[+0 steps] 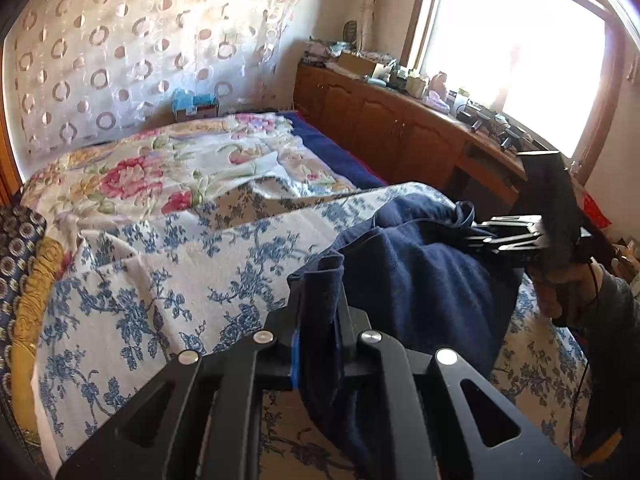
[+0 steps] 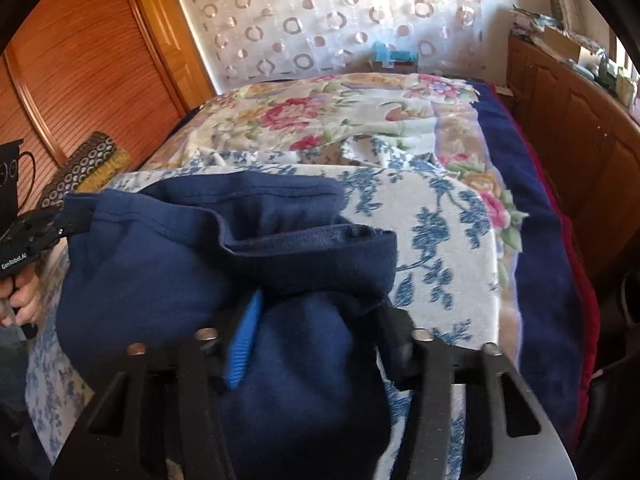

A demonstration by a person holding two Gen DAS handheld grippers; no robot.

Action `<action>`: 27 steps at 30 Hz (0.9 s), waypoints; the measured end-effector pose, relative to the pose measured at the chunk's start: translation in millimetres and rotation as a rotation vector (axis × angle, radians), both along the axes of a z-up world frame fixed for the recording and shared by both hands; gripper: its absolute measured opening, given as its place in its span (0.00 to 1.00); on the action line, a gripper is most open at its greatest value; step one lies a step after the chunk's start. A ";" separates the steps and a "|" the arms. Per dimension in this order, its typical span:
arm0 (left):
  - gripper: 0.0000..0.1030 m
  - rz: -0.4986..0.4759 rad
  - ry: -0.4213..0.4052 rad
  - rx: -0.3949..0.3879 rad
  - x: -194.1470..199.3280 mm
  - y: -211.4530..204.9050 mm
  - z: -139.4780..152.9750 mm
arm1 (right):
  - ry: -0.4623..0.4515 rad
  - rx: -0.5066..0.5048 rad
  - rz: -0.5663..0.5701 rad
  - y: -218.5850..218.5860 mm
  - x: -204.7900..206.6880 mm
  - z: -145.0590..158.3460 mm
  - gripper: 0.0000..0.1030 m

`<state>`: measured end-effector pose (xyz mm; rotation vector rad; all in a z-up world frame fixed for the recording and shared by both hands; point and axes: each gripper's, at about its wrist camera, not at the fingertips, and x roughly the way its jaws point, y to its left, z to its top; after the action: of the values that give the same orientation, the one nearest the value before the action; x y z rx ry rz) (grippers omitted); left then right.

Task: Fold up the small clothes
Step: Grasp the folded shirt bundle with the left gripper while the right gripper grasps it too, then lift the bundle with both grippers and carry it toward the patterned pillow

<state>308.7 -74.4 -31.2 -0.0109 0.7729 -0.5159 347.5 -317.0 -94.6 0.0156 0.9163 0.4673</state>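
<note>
Navy garment (image 1: pixel 420 264) sags over the blue-flowered sheet (image 1: pixel 160 280) between my 2 grippers, left gripper (image 1: pixel 320 300) clamped on its edge, right gripper (image 2: pixel 316 336) around a bunch, so I'd keep both edges taut and level.

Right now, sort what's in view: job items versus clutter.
Job:
- navy garment
- left claw, shut on it
- right claw, garment bunched between its fingers

Lying about:
- floral quilt
- patterned cushions
- wooden cabinet

Blue-flowered sheet (image 1: pixel 160 264) left of the navy garment (image 1: pixel 420 264) lies open.
</note>
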 end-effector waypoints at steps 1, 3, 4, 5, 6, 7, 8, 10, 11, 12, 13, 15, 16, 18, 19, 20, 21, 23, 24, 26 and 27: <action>0.09 -0.007 -0.011 0.000 -4.0 -0.4 4.1 | 0.000 0.003 0.002 1.4 -2.0 0.6 0.33; 0.09 -0.009 -0.033 -0.009 -14.2 -0.9 12.8 | -0.007 -0.001 0.008 6.5 -7.5 3.2 0.24; 0.09 -0.010 -0.040 -0.015 -18.6 -0.4 16.5 | -0.022 -0.020 -0.006 9.6 -11.7 6.3 0.21; 0.09 -0.005 -0.046 -0.021 -23.4 0.6 20.4 | -0.046 -0.034 -0.026 11.2 -15.6 9.5 0.19; 0.09 -0.003 -0.053 -0.024 -29.6 2.0 24.8 | -0.070 -0.046 -0.043 14.6 -20.8 13.7 0.18; 0.09 -0.001 -0.063 -0.027 -34.5 4.0 28.9 | -0.107 -0.061 -0.057 19.0 -28.7 21.7 0.17; 0.09 0.002 -0.076 -0.035 -40.9 6.1 33.9 | -0.141 -0.066 -0.066 22.9 -35.7 29.5 0.16; 0.09 0.013 -0.105 -0.046 -54.7 12.9 45.1 | -0.189 -0.060 -0.065 28.7 -48.1 45.1 0.16; 0.09 0.023 -0.122 -0.052 -61.2 17.3 51.1 | -0.214 -0.057 -0.058 33.4 -54.7 54.1 0.15; 0.09 0.031 -0.138 -0.059 -67.6 22.5 57.2 | -0.230 -0.061 -0.052 37.4 -58.6 61.1 0.15; 0.09 0.037 -0.149 -0.066 -72.3 27.5 62.0 | -0.250 -0.064 -0.043 42.1 -62.8 68.2 0.15; 0.09 0.052 -0.175 -0.072 -83.1 38.5 71.8 | -0.277 -0.059 -0.013 54.2 -70.3 82.9 0.15; 0.09 0.062 -0.191 -0.069 -89.2 44.5 77.4 | -0.289 -0.052 -0.003 59.3 -72.8 88.8 0.15; 0.09 0.081 -0.222 -0.065 -101.1 57.6 86.7 | -0.309 -0.049 0.012 69.9 -74.6 98.2 0.15; 0.09 0.091 -0.232 -0.065 -105.1 62.6 89.7 | -0.323 -0.046 0.026 78.1 -76.0 104.4 0.15; 0.09 0.105 -0.244 -0.064 -109.5 69.9 93.4 | -0.333 -0.046 0.035 83.3 -76.7 108.7 0.15; 0.09 0.118 -0.255 -0.061 -113.2 77.0 96.6 | -0.345 -0.048 0.049 91.5 -77.1 114.0 0.15; 0.09 0.144 -0.271 -0.057 -119.8 90.4 100.3 | -0.364 -0.047 0.074 103.6 -78.1 122.1 0.15; 0.09 0.157 -0.277 -0.057 -123.1 97.7 101.7 | -0.372 -0.047 0.086 111.2 -78.2 125.9 0.15; 0.09 0.180 -0.286 -0.060 -128.6 112.3 103.7 | -0.387 -0.048 0.114 128.4 -76.1 132.9 0.15; 0.09 0.193 -0.291 -0.060 -131.1 119.8 104.7 | -0.392 -0.049 0.127 136.2 -75.3 135.5 0.15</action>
<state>177.6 45.4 73.4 -0.0640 0.4662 -0.3469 272.1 -180.8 40.9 -0.1745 0.5449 0.5428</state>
